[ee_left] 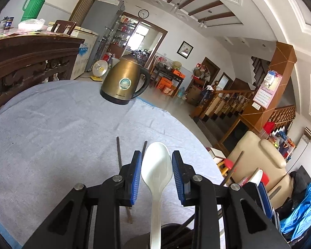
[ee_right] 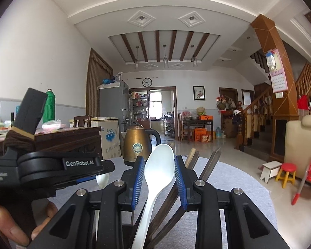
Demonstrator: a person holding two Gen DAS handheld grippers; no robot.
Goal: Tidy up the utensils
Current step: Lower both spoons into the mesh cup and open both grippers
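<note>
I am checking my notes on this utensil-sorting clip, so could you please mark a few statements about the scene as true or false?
1. A white spoon sits between the left claw fingers. True.
2. The kettle on the table is bright red. False: it is bronze-gold with a black handle.
3. Two dark chopsticks lie on the grey cloth. True.
4. The right claw frames a metal fork. False: a white spoon stands there.
5. The wall clock hangs above the doorway. True.
</note>
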